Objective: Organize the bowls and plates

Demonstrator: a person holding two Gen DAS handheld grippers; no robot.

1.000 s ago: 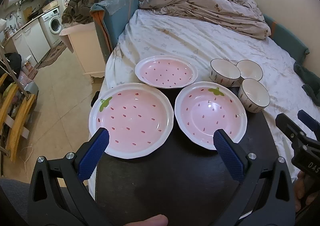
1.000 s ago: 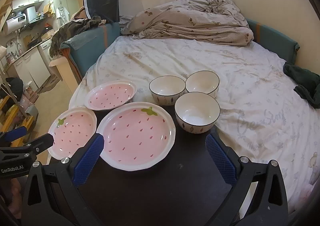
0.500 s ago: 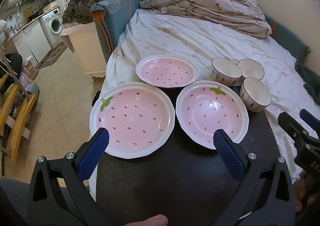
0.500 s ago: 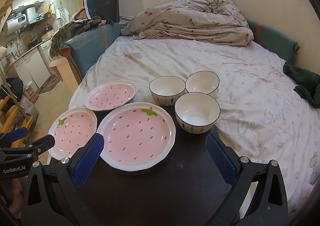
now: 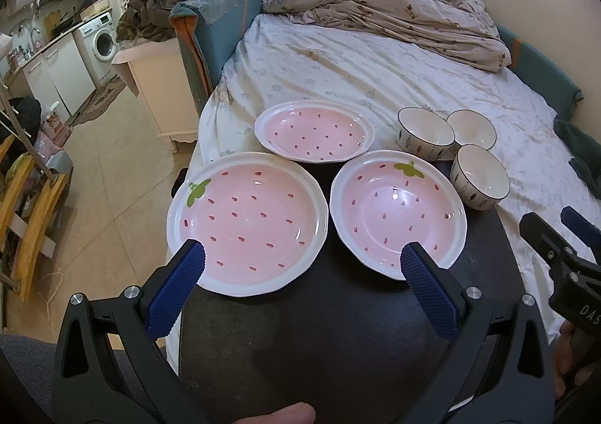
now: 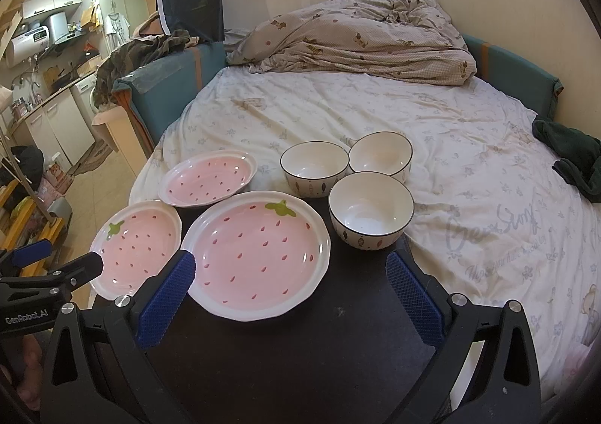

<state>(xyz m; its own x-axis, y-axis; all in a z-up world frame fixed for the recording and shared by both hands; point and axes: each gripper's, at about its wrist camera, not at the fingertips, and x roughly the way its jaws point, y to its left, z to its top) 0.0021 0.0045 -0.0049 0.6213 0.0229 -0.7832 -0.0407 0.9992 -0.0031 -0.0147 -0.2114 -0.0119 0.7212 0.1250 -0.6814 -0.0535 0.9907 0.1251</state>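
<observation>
Nothing has been stacked yet, as far as can be judged: three plates and three bowls lie singly, so the whole of the sorting is left to do.

Nearest, the left claw (image 5: 302, 268) is held with its jaws wide apart and empty above the near part of the dark round tabletop (image 5: 338, 341); the right claw (image 6: 291, 285) is likewise spread apart and holds nothing. A broad bare stretch of tabletop lies between the claws and the dishes, which would give room for a stack.

Next, the left strawberry plate (image 5: 248, 221) and the right strawberry plate (image 5: 398, 209) sit side by side, rims near but apart. The left one appears to overhang the tabletop's left edge slightly, above the floor (image 5: 105, 198); a nudge outward could be risky.

Just beyond, the near bowl (image 6: 371, 211) stands at the tabletop's far right edge, beside the right plate.

Farther, the far plate (image 5: 314, 130) appears to rest partly on the bed (image 6: 375, 115), as do the left rear bowl (image 6: 314, 168) and the right rear bowl (image 6: 380, 157), which are seen touching or nearly so. The soft sheet could let them tilt when lifted.
</observation>
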